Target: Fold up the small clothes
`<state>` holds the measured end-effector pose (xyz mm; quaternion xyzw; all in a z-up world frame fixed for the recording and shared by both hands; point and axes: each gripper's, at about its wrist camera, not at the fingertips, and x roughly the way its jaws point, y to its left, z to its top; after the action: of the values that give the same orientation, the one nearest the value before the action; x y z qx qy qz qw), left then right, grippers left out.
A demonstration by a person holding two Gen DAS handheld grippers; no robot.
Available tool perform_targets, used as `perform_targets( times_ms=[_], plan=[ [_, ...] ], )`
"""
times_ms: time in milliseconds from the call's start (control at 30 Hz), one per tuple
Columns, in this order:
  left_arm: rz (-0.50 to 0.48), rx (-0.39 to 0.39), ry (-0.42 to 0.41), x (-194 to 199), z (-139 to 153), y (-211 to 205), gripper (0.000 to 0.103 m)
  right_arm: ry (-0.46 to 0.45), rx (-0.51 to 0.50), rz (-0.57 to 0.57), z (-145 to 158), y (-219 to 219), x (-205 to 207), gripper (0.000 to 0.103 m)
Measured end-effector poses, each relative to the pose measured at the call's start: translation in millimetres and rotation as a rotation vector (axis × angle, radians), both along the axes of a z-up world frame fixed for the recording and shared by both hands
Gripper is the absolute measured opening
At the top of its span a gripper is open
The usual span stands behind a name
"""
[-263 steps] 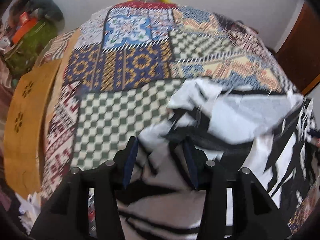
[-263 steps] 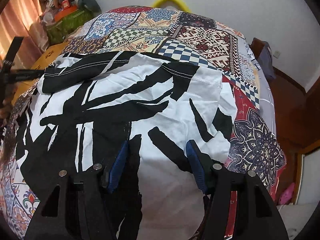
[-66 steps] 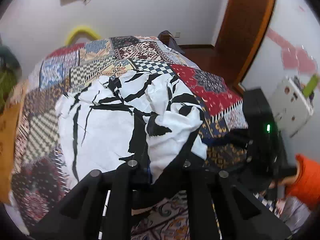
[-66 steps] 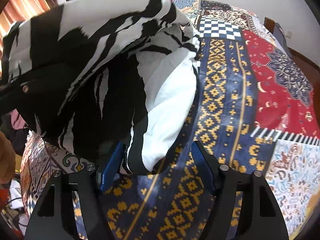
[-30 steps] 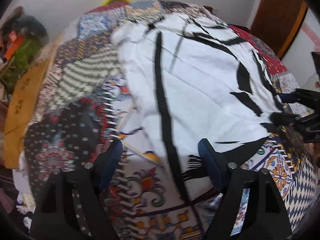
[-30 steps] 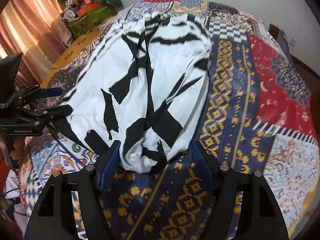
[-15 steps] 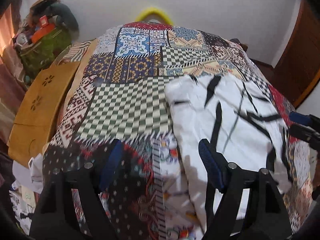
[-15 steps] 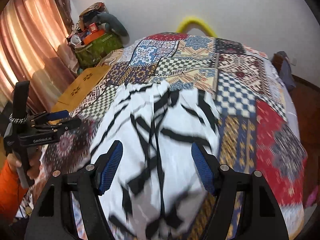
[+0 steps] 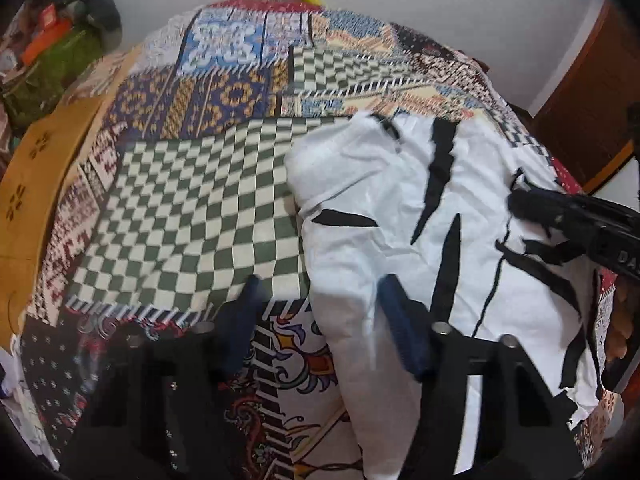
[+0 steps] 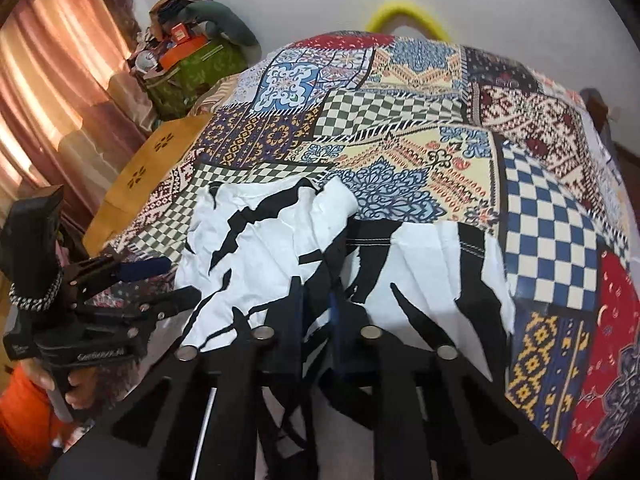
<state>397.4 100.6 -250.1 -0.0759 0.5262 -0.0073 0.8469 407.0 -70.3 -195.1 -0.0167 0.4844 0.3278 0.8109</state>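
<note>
A white garment with black streaks [image 9: 404, 216] lies spread on the patchwork bedspread [image 9: 188, 208]; it also shows in the right wrist view [image 10: 272, 248]. My left gripper [image 9: 320, 300] is open, its fingers straddling the garment's near left edge. It shows from the side in the right wrist view [image 10: 160, 280]. My right gripper [image 10: 314, 304] is shut on a fold of the garment near its middle front. Its black body [image 9: 576, 216] reaches in over the cloth from the right in the left wrist view.
A wooden bed frame [image 9: 28, 184] runs along the left side. A green bag with clutter [image 10: 188, 68] stands by the curtain [image 10: 44, 80]. A yellow hoop [image 10: 404, 12] rises behind the bed. A wooden door [image 9: 592, 92] is at the right.
Both grippers have dropped down to the garment. My right gripper has closed on the cloth. My left gripper has moved right onto the garment's left edge, still open.
</note>
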Motion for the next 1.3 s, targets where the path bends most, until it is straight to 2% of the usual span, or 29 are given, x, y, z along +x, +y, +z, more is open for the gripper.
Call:
perform_targets(
  times_ms=[67, 133, 200, 300, 400, 467, 533, 600, 700, 933, 1000, 1067, 1133, 1233, 1267, 1300],
  plan=[
    [0.021, -0.022, 0.007, 0, -5, 4, 0.058, -0.028, -0.02, -0.005, 1, -3, 1, 0.004],
    [0.035, 0.001, 0.005, 0, -6, 3, 0.058, -0.049, -0.053, -0.016, -2, -3, 2, 0.004],
    [0.051, 0.028, 0.005, -1, -8, 2, 0.058, -0.032, -0.068, -0.027, -6, -4, 4, 0.004],
    [0.069, 0.02, 0.015, -1, -4, 4, 0.057, -0.029, -0.081, -0.023, -1, -3, 4, 0.004],
    [0.082, 0.005, 0.009, -6, 7, 9, 0.057, -0.002, -0.042, -0.019, 11, -9, 0, 0.007],
    [0.073, -0.02, -0.013, -15, 21, 12, 0.057, -0.016, -0.022, -0.027, 25, -20, -9, 0.014],
    [0.062, -0.034, -0.025, -23, 33, 14, 0.057, -0.046, -0.018, -0.037, 36, -33, -19, 0.036],
    [0.051, -0.041, -0.037, -29, 42, 13, 0.057, -0.082, -0.016, -0.066, 45, -50, -30, 0.048],
    [0.02, -0.06, -0.035, -40, 48, 9, 0.058, -0.077, 0.0, -0.11, 47, -76, -42, 0.056],
    [-0.031, -0.133, 0.061, -50, 19, -7, 0.058, 0.062, 0.006, -0.155, 11, -108, -58, 0.058],
    [-0.031, -0.171, 0.092, -47, 9, -9, 0.058, 0.098, 0.017, -0.153, 2, -108, -58, 0.058],
    [-0.03, -0.25, 0.13, -41, -2, -9, 0.058, 0.113, 0.028, -0.144, -2, -104, -57, 0.058],
    [-0.024, -0.305, 0.139, -35, -9, -8, 0.058, 0.126, 0.043, -0.127, -6, -98, -55, 0.058],
    [-0.041, -0.341, 0.135, -29, -10, -10, 0.058, 0.144, 0.065, -0.114, -14, -89, -49, 0.06],
    [-0.043, -0.345, 0.134, -26, -11, -11, 0.056, 0.154, 0.076, -0.117, -16, -86, -47, 0.06],
    [-0.044, -0.343, 0.133, -24, -11, -12, 0.05, 0.158, 0.088, -0.123, -18, -85, -45, 0.06]
  ],
)
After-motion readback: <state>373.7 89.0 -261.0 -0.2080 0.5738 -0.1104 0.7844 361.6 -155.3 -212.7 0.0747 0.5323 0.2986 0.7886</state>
